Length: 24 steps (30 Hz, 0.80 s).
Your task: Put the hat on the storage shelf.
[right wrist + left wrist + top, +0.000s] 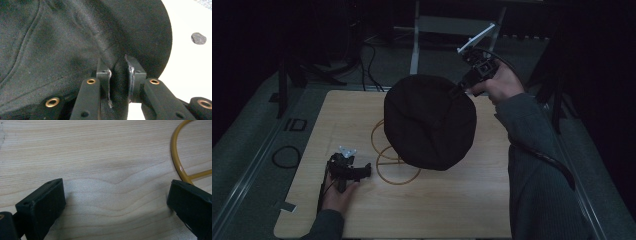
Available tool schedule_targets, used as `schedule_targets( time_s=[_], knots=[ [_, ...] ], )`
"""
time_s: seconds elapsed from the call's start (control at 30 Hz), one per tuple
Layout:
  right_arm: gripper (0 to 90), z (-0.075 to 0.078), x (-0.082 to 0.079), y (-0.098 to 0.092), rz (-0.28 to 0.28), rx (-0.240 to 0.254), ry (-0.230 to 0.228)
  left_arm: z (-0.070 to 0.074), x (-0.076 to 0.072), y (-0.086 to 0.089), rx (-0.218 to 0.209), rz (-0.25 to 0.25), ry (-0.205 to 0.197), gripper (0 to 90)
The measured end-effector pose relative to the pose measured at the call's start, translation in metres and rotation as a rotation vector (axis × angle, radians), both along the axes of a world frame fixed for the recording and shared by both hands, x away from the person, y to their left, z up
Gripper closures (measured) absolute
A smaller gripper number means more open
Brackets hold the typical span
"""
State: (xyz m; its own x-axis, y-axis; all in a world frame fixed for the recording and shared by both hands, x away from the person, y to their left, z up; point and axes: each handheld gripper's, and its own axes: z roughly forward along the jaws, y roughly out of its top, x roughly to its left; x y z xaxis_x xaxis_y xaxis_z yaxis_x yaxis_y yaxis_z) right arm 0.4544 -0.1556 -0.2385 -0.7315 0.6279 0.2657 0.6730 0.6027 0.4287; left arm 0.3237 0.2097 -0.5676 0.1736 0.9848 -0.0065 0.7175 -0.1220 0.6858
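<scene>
A round black fabric cushion (429, 122) hangs tilted above the middle of the wooden table (447, 205). My right gripper (460, 90) is shut on its upper right edge. In the right gripper view the jaws pinch a fold of the black fabric (119, 80). Under the cushion lies a yellow wire frame (393, 172) of looping rings. My left gripper (367, 171) rests low on the table at the front left, open, with bare wood between its jaws. In the left gripper view a yellow ring (178, 162) curves just beyond the right jaw.
The table's front left corner has a notch (287, 206). A black cable loop (286, 156) lies on the grey floor to the left. A white stand (416, 45) and dark cables sit beyond the far edge.
</scene>
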Motion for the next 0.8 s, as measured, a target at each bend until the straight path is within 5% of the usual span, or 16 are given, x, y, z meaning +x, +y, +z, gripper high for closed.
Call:
schedule_targets(
  time_s=[0.8],
  knots=[
    [75.7,0.0,0.002,0.043,0.038,-0.03,-0.009,0.0,0.0,-0.001,-0.004,0.005,-0.004,1.2]
  ],
)
